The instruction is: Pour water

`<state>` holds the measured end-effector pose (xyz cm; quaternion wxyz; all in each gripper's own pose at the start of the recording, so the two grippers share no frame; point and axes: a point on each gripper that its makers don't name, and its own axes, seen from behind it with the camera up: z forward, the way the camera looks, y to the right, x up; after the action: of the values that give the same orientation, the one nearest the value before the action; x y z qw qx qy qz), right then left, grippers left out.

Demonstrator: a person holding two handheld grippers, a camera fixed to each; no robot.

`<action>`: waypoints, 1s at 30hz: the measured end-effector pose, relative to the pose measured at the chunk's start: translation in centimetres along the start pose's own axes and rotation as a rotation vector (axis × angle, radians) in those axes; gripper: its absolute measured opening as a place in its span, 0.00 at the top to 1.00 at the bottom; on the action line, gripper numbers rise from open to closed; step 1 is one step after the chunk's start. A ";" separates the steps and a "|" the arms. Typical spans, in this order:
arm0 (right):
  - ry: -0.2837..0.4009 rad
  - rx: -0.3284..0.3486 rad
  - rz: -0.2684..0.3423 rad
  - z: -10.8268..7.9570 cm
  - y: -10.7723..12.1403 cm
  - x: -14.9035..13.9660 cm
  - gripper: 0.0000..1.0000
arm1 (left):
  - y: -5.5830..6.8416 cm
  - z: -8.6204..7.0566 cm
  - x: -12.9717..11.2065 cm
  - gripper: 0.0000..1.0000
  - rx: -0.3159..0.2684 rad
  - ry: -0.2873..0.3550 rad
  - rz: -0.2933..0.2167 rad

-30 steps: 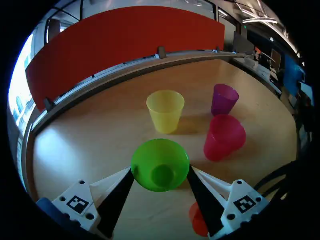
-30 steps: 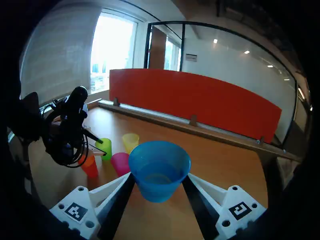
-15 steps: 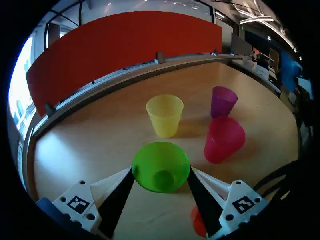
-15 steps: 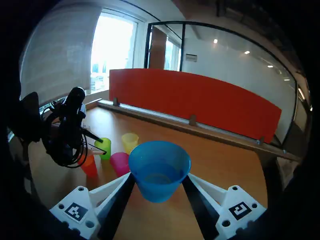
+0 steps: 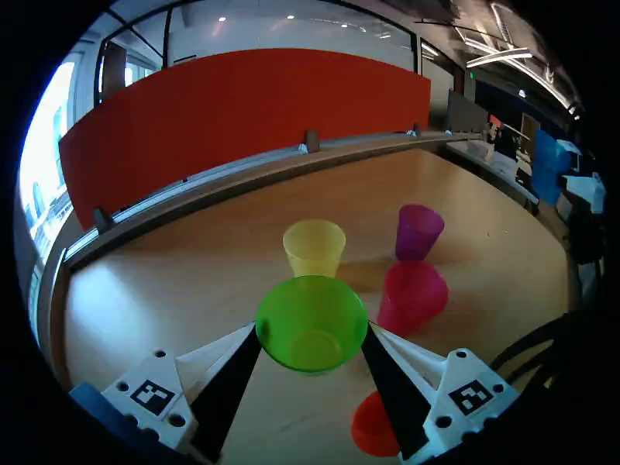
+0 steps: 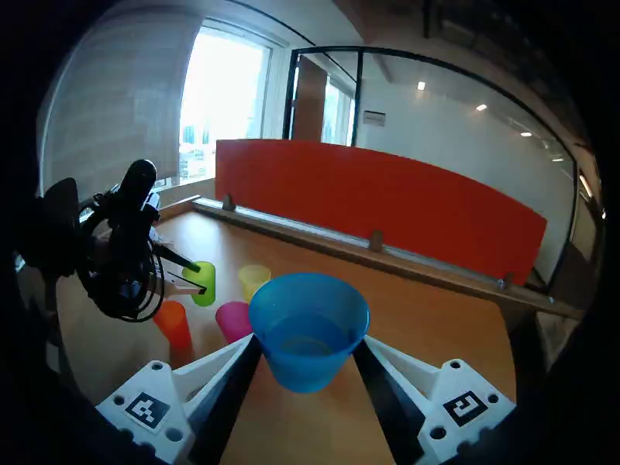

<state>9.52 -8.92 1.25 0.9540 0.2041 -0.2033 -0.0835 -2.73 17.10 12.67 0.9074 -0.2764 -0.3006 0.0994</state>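
My left gripper (image 5: pixel 311 341) is shut on a green cup (image 5: pixel 311 324), held above the wooden table (image 5: pixel 155 271); the cup looks empty. Below and beyond it stand a yellow cup (image 5: pixel 314 246), a pink cup (image 5: pixel 411 296), a purple cup (image 5: pixel 418 231) and an orange cup (image 5: pixel 373 425). My right gripper (image 6: pixel 308 349) is shut on a blue cup (image 6: pixel 308 328) with some water in it, held upright. In the right gripper view the left gripper (image 6: pixel 186 287) holds the green cup (image 6: pixel 201 282) at the left, above the orange cup (image 6: pixel 172 324), with the pink cup (image 6: pixel 232 319) and yellow cup (image 6: pixel 253 280) beside.
A red partition (image 5: pixel 232 108) runs along the table's far edge, with a rail and clamps (image 5: pixel 311 141) below it. A hand in black with cables (image 6: pixel 116 248) holds the left gripper. Windows (image 6: pixel 225 101) and glass walls lie behind.
The left gripper has lifted the green cup off the table, higher above the other cups. The right gripper and blue cup have barely moved.
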 end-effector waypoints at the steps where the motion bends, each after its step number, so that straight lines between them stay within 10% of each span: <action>1: 0.004 0.002 -0.002 -0.1 0.0 0.2 0.15 | 0.1 -0.6 0.6 0.13 0.002 0.013 -0.006; 15: 0.051 0.041 -0.043 -1.4 -0.7 3.2 0.15 | 3.8 -11.3 6.6 0.13 0.001 0.129 -0.060; 30: 0.044 0.156 -0.119 -4.7 -3.5 5.0 0.15 | 10.2 -20.1 7.4 0.13 -0.035 0.133 -0.007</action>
<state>15.71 -11.62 -2.39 0.9329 0.2910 -0.1755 -0.1193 15.11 19.21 -2.86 0.9208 -0.2971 -0.2421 0.0723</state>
